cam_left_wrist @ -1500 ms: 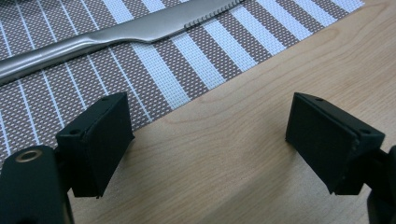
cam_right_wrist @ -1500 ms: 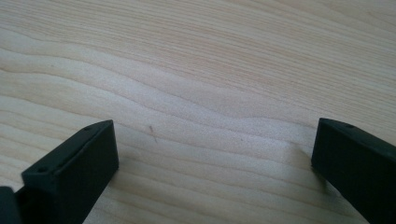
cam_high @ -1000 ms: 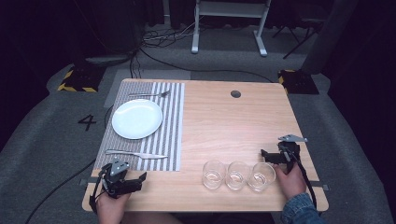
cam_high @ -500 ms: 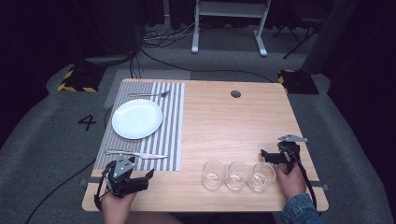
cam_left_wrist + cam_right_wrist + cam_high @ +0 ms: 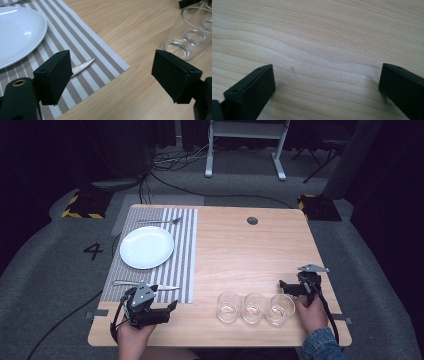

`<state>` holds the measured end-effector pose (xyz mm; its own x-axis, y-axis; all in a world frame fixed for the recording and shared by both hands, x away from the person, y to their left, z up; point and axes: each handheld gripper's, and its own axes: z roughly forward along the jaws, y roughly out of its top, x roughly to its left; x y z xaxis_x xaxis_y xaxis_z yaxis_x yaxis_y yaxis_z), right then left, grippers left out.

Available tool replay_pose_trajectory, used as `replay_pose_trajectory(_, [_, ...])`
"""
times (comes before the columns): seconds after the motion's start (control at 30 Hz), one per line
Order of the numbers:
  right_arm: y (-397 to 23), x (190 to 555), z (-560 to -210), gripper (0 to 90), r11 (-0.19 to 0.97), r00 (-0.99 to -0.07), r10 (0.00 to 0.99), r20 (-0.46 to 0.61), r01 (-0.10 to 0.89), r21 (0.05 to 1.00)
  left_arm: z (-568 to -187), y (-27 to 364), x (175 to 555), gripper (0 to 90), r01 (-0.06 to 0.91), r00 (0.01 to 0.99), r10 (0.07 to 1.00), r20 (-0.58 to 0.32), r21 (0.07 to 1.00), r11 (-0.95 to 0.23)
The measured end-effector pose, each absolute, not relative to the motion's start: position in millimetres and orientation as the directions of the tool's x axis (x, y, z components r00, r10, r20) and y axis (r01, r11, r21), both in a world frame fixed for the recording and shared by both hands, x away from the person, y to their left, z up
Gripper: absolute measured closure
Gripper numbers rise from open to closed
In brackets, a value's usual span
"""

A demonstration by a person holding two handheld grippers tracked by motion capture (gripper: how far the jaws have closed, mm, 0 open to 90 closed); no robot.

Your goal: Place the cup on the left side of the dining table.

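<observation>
Brightness: the table (image 5: 240, 245) is well lit from above; the floor and room around it fall off into near black.
Glare: the plate (image 5: 17, 32) carries soft white highlights; the glasses (image 5: 190, 37) catch bright rims.
Shadows: faint and short under the glasses (image 5: 255, 308) and plate.
Focus: the high view is slightly soft and grainy; in both gripper views the near black jaws blur at the lower edges.
Wood grain: sharp in the right gripper view.
</observation>
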<state>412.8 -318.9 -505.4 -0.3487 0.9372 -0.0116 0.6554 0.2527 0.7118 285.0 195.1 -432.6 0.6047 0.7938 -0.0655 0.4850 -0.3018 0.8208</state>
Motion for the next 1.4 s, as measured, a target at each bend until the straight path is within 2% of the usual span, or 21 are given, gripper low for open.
replay_pose_trajectory(0.3, [-318.7, 412.6, -505.4, 0.8, 0.250, -0.346, 0.938, -0.010, 0.657, 0.711, -421.9, 169.4, 288.6, 16.9, 0.432, 0.674, 0.737, -0.051, 0.837, -0.337])
replay_pose_trajectory(0.8, [-318.5, 412.2, -505.4, 0.8, 0.247, -0.342, 0.940, -0.011, 0.658, 0.712, -409.2, 127.6, 292.8, 16.4, 0.400, 0.749, 0.662, -0.025, 0.814, -0.422])
replay_pose_trajectory(1.17, [-318.2, 412.0, -505.4, 0.8, 0.245, -0.339, 0.941, -0.010, 0.659, 0.712, -408.1, 109.8, 297.5, 16.1, 0.387, 0.792, 0.606, -0.076, 0.830, -0.402])
replay_pose_trajectory(1.3, [-318.2, 412.0, -505.4, 0.8, 0.245, -0.339, 0.941, -0.010, 0.659, 0.712, -409.4, 99.0, 299.4, 15.6, 0.373, 0.815, 0.574, -0.082, 0.832, -0.411])
replay_pose_trajectory(1.4, [-318.2, 411.9, -505.4, 0.8, 0.244, -0.338, 0.941, -0.010, 0.658, 0.712, -409.3, 93.3, 299.4, 15.0, 0.353, 0.838, 0.534, -0.111, 0.857, -0.375])
